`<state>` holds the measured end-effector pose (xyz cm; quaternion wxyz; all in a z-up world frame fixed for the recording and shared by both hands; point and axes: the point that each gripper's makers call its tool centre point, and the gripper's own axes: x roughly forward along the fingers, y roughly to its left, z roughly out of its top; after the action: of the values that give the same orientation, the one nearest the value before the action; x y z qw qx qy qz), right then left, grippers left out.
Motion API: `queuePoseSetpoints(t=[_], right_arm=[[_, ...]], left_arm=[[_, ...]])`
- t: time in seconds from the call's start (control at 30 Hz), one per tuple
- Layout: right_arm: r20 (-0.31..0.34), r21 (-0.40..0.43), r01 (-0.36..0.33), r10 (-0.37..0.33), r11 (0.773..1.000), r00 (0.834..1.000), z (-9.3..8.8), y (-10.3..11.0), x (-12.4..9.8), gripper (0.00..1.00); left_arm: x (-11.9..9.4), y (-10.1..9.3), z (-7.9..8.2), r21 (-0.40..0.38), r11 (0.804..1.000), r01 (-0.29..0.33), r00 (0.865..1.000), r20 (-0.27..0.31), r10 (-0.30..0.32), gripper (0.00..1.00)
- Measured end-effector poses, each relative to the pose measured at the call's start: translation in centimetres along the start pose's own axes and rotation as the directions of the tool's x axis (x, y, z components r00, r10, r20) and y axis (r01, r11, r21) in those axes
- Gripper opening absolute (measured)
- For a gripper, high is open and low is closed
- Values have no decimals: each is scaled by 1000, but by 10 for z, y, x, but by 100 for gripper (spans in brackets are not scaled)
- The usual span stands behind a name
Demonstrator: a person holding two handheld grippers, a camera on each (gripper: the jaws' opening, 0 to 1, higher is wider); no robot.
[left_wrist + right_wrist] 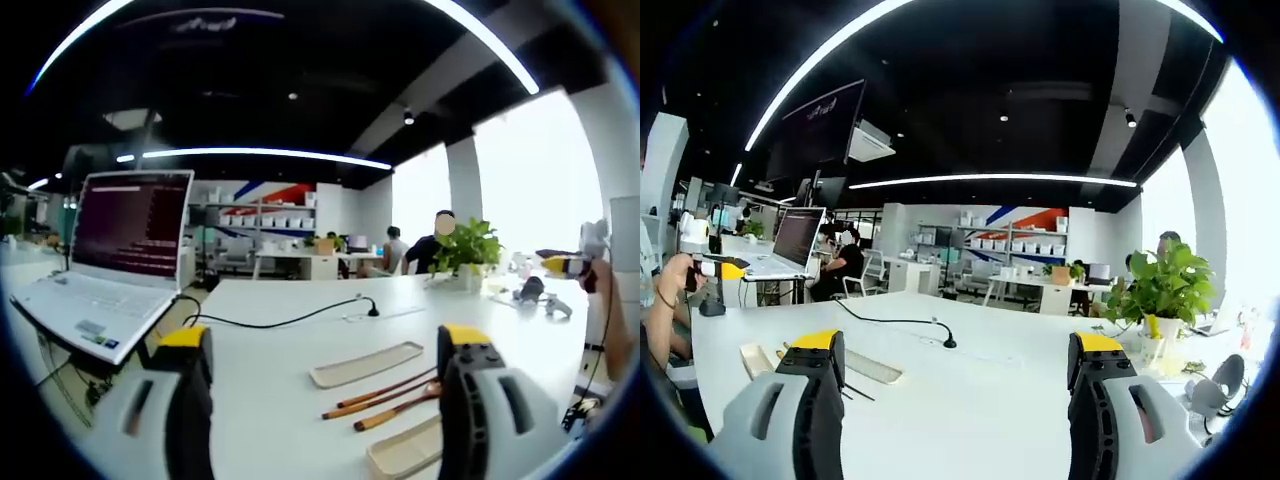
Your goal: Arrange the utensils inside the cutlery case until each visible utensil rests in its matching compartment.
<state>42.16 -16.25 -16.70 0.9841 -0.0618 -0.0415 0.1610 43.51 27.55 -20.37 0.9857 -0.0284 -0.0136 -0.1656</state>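
Note:
On the white table (pixel 270 390) lie a flat beige case piece (pixel 365 364) and, nearer me, a second beige case piece (pixel 405 450). Between them rest several wooden utensils (pixel 385 398), chopsticks and a spoon, side by side on the bare table. My left gripper (pixel 323 340) hovers above the table short of them, open and holding nothing. In the right gripper view the case piece (pixel 872 367) and another beige piece (pixel 755 360) lie to the left, with thin dark utensils (pixel 850 390) by my left jaw. My right gripper (pixel 958 345) is open and holds nothing.
An open laptop (pixel 110 270) stands on a riser at the left, and a black cable (pixel 280 321) runs across the table. A potted plant (pixel 465 250) and small gadgets (pixel 540 295) sit at the far right. People sit at desks behind.

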Motion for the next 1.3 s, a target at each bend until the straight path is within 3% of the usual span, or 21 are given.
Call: queuePoseSetpoints(t=[0.33,0.53,0.87,0.97,1.2,1.3], right_arm=[[-74,-61,-102,97,993,993,-7,31,27,96],[-107,-71,-173,165,982,980,-12,53,37,94],[-172,-114,-258,237,959,956,-22,80,53,93],[-187,-118,-272,247,955,951,-25,84,57,93],[-214,-111,-293,265,950,940,-32,90,67,92],[-230,-100,-300,271,949,935,-38,91,71,91]], left_arm=[[9,2,-11,-11,1000,8,999,-33,-9,98],[15,-7,-16,-71,996,57,997,-39,-60,94],[25,-21,-27,-10,994,110,989,-102,-110,88],[31,-20,-37,8,993,119,983,-145,-117,86],[49,-32,-51,79,979,189,951,-263,-163,83],[55,-37,-51,105,971,212,944,-278,-176,83]])
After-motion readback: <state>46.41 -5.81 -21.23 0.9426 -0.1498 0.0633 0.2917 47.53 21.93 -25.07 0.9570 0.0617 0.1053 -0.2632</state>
